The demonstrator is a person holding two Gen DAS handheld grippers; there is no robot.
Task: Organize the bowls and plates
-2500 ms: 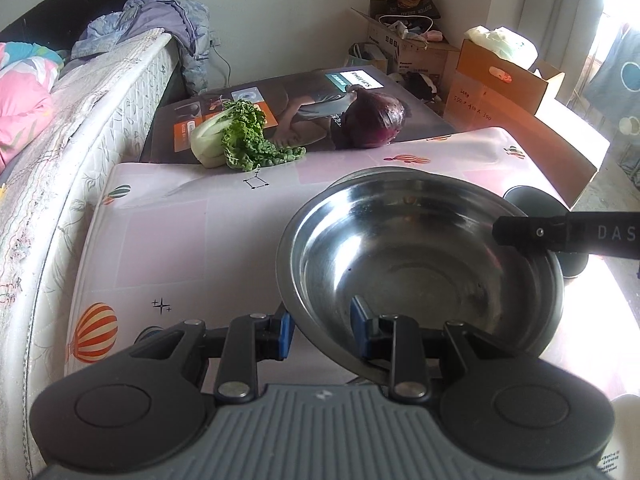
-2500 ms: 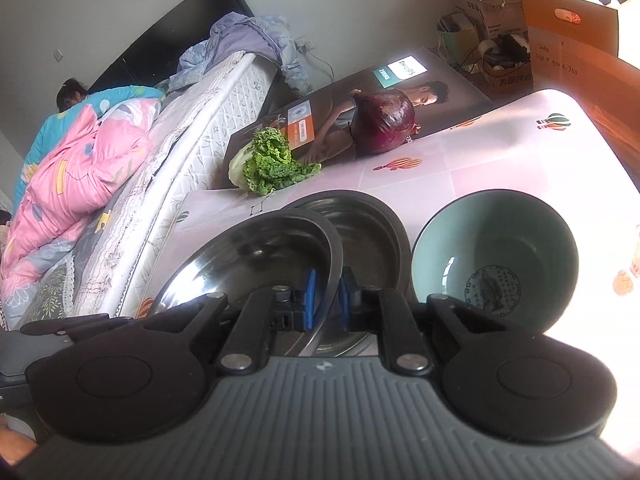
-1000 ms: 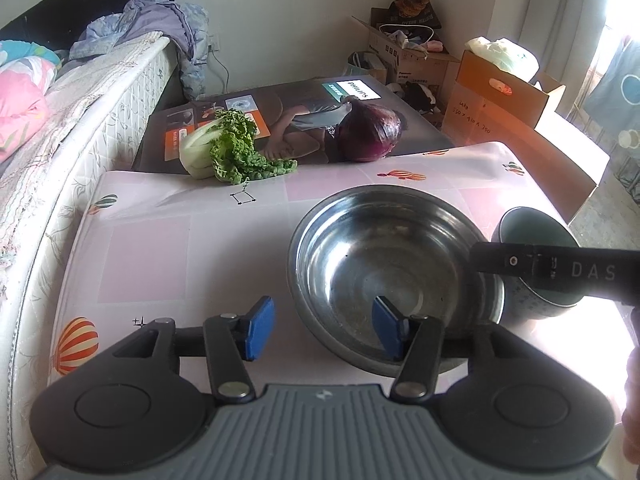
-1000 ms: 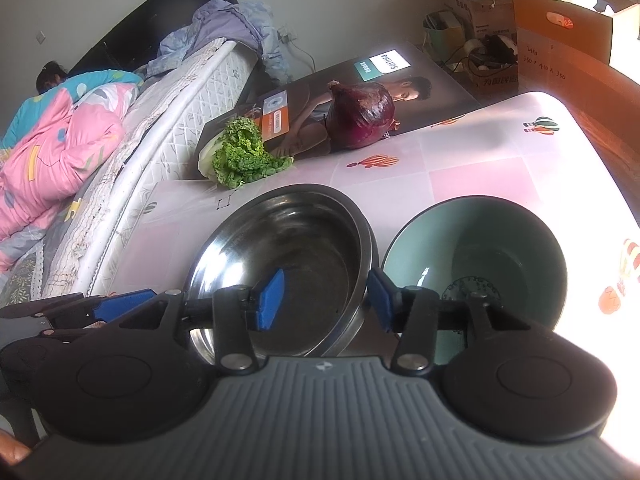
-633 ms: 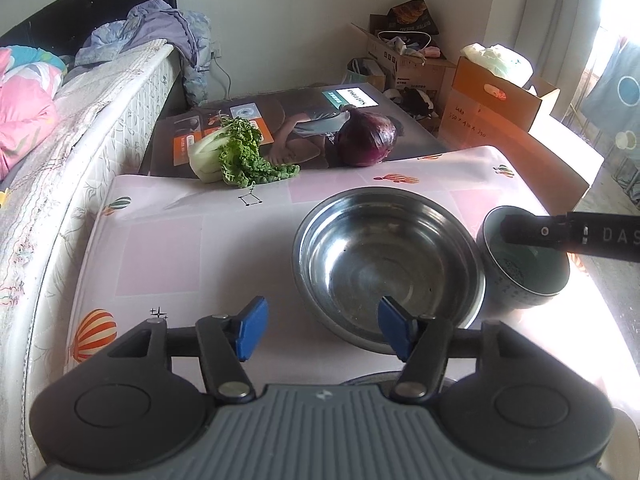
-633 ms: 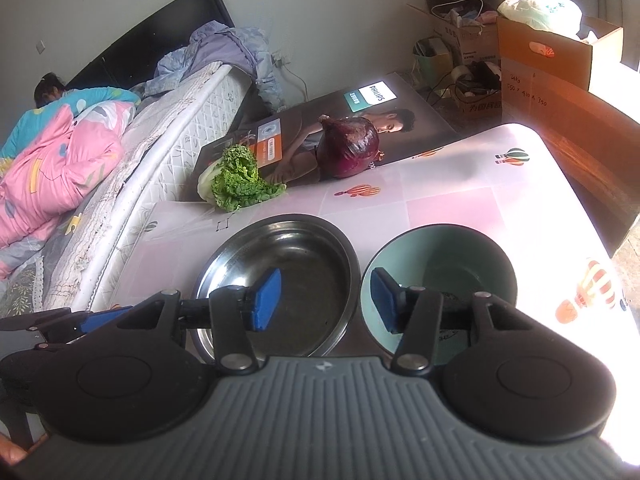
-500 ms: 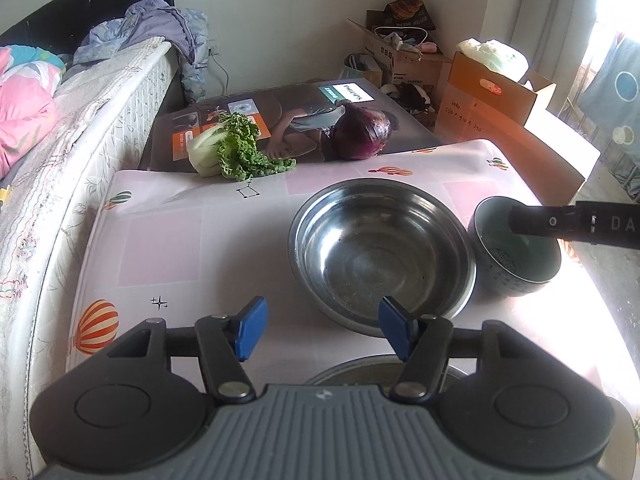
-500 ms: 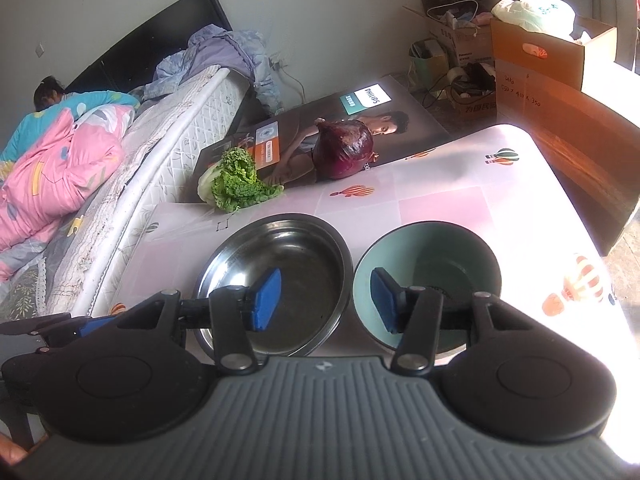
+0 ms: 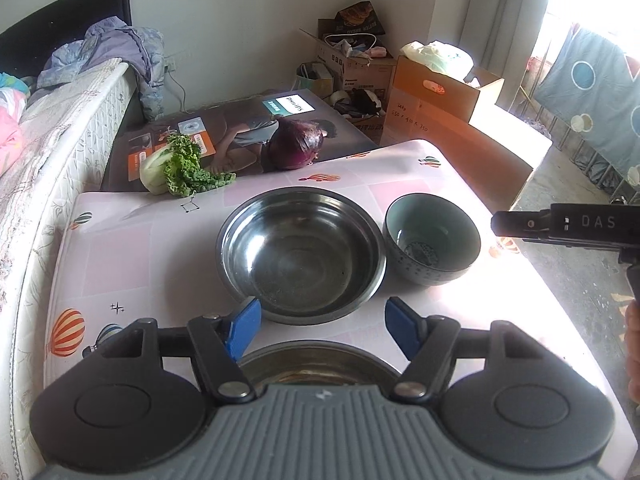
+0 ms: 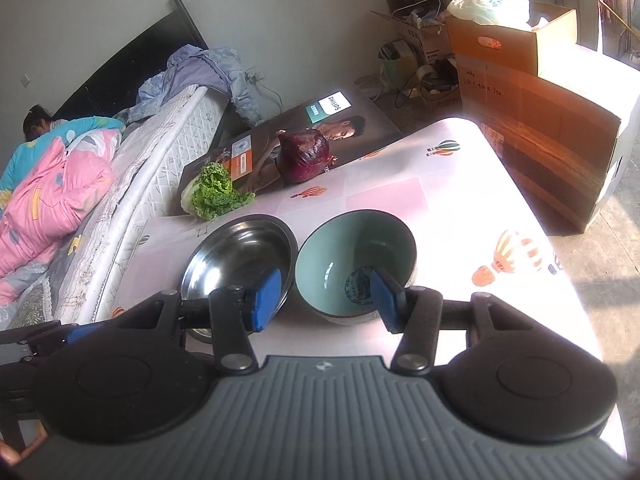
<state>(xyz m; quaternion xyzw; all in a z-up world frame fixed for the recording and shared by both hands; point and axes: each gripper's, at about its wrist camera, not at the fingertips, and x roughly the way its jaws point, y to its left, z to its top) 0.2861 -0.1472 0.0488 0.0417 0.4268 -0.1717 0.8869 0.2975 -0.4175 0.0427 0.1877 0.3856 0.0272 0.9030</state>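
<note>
Bowls stand side by side mid-table: a steel bowl (image 9: 301, 254) and, just beside it on its right, a teal bowl (image 9: 431, 239), rims near or touching; contact cannot be confirmed. A second steel vessel (image 9: 316, 364) lies at the near edge, partly hidden under the left gripper (image 9: 322, 326); whether it is a plate or a bowl cannot be told. Compared with a couple of seconds ago, the steel bowl is no longer pinched at its rim by either gripper and now rests on the table (image 9: 132, 248). The left gripper's jaws are opening, with nothing between them, and it hangs clear above and behind the steel bowl. The right gripper (image 10: 325, 300) has jaws at a medium gap, also empty, and has likewise drawn back from the bowls. Judgement: the placement step is complete; the next step probably concerns the near vessel or nesting the bowls. The table carries a pink cloth printed with balloons. At its far edge lie a lettuce (image 9: 182, 166) and a red cabbage (image 9: 295, 147), against a flat printed carton (image 9: 240, 136). A mattress (image 9: 48, 152) runs along the left; cardboard boxes (image 9: 444, 96) stand at the right rear.
</note>
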